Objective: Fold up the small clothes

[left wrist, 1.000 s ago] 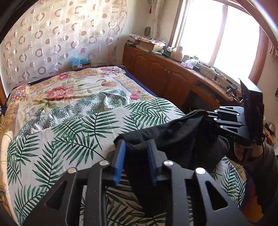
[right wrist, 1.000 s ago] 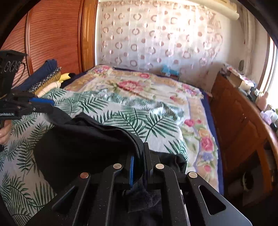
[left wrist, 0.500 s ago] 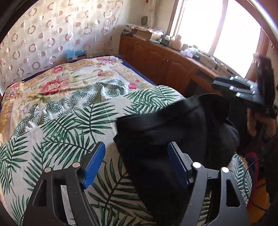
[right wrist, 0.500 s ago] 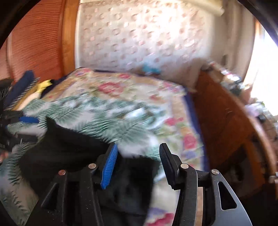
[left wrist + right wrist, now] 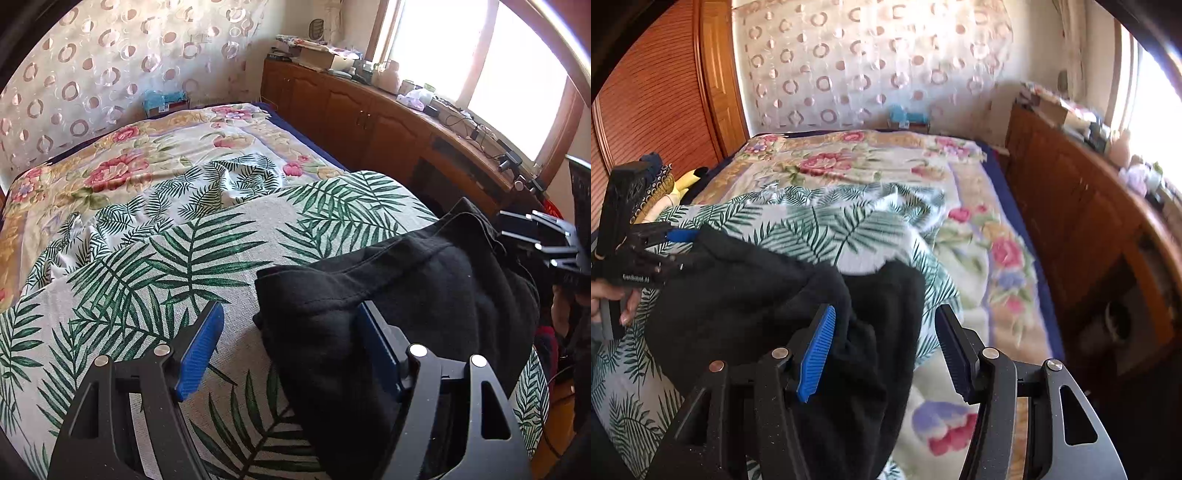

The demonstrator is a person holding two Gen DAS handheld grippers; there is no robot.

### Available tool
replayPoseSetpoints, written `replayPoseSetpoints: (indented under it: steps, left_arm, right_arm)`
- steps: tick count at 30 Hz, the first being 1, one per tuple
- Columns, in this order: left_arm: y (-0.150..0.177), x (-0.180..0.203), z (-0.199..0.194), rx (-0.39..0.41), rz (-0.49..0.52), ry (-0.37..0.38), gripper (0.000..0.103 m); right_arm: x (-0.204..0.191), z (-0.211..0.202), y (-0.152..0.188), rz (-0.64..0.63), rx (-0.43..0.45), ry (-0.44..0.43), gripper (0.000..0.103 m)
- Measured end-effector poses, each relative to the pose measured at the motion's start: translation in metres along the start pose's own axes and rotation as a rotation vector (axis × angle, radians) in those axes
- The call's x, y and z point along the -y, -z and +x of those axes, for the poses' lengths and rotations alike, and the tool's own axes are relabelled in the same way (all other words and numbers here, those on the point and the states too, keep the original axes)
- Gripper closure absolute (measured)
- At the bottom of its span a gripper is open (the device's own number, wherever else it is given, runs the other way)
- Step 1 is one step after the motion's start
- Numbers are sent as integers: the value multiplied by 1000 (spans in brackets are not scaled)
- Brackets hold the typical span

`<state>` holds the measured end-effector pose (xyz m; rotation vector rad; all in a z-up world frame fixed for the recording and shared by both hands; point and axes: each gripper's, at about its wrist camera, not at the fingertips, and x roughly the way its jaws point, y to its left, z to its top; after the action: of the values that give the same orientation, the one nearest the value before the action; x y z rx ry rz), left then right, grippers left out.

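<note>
1. The left tongs [image 5: 291, 350] point steeply down at the bed [image 5: 177, 258], spread wide and pinching nothing; the black garment [image 5: 406, 295] lies against the right pad only.
2. The right tongs [image 5: 886, 347] are opening, the garment's cloth loose between the pads, unpinched.
3. The right view shows "GenRobot AI" on the left tool, its handle in a hand [image 5: 609, 299].
4. Only the right view shows the wooden wardrobe [image 5: 657, 92] and folded textiles [image 5: 661, 177]; the left shows the window [image 5: 480, 55].
</note>
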<state>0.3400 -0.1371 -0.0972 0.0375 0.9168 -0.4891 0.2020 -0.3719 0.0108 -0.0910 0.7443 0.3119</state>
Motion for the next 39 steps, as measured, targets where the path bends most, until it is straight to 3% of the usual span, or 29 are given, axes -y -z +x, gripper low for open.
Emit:
replayPoseSetpoints:
  steps: [3, 7, 10, 17, 21, 23, 25, 27, 28, 30, 33, 39]
  left_arm:
    - [-1, -2, 5, -6, -5, 3, 28]
    - [-1, -3, 9, -11, -11, 8, 28]
    - [0, -3, 10, -3, -10, 11, 29]
    - [-1, -1, 12, 5, -1, 49, 46]
    - [-3, -2, 12, 8, -2, 49, 46]
    - [-3, -2, 12, 7, -1, 49, 46]
    - [-2, -2, 12, 7, -3, 53, 49]
    - [-2, -1, 13, 2, -11, 89, 65]
    - [-3, -1, 13, -1, -16, 100, 68]
    - [-3, 3, 10, 6, -5, 92, 85]
    - [-3, 9, -4, 37, 6, 102, 89]
    - [-6, 20, -65, 178, 25, 155, 90]
  right_arm:
    - [7, 5, 4, 34, -20, -26, 44]
    - [12, 12, -3, 66, -42, -24, 28]
    - [14, 17, -6, 98, -60, -60, 28]
    - [14, 22, -5, 101, -77, -113, 28]
    - [8, 29, -5, 83, -79, -147, 43]
    - [6, 34, -3, 81, -88, -160, 46]
    - [8, 37, -3, 85, -89, -183, 57]
    - [6, 38, -2, 71, -86, -192, 68]
    - [4, 38, -2, 61, -84, -197, 76]
    - [2, 36, -1, 39, -73, -197, 81]
    - [-1, 25, 1, 23, -26, -191, 84]
    - [-12, -17, -5, 6, 117, -171, 85]
